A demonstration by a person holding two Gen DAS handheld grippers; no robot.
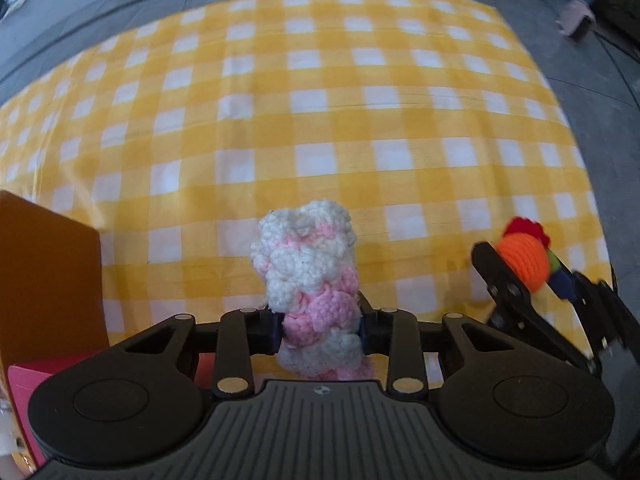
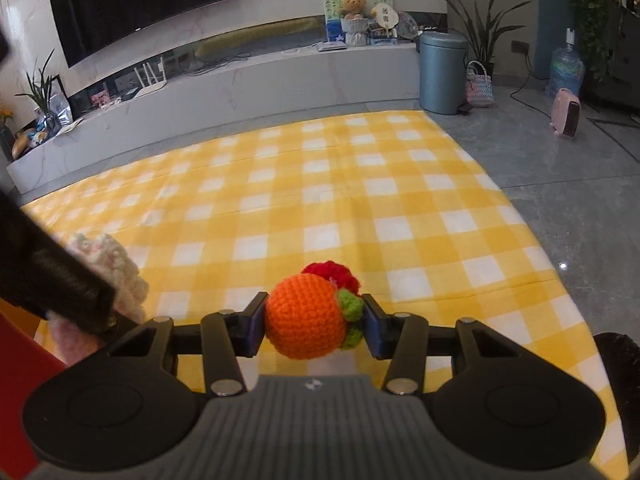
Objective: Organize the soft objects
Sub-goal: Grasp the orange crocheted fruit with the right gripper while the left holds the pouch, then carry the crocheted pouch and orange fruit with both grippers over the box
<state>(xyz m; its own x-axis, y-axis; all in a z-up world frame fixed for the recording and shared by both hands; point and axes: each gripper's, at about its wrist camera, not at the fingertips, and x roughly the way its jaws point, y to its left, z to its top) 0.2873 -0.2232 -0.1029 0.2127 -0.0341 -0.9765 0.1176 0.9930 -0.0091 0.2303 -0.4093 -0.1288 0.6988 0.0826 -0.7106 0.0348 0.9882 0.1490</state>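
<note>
My left gripper (image 1: 320, 326) is shut on a pink and white crochet toy (image 1: 308, 264) that stands up between its fingers, above the yellow checked cloth (image 1: 320, 120). My right gripper (image 2: 314, 322) is shut on an orange crochet ball (image 2: 306, 316) with green leaves and a red top. The right gripper and its orange ball (image 1: 522, 262) also show at the right edge of the left wrist view. The pink and white toy (image 2: 116, 272) and the left gripper's black body show at the left edge of the right wrist view.
An orange box wall (image 1: 48, 280) with a pink part (image 1: 28, 388) stands at the lower left of the left gripper. Beyond the cloth (image 2: 340, 200) are grey floor, a grey bin (image 2: 442, 74), a pink heater (image 2: 566, 118) and a long TV bench (image 2: 240, 80).
</note>
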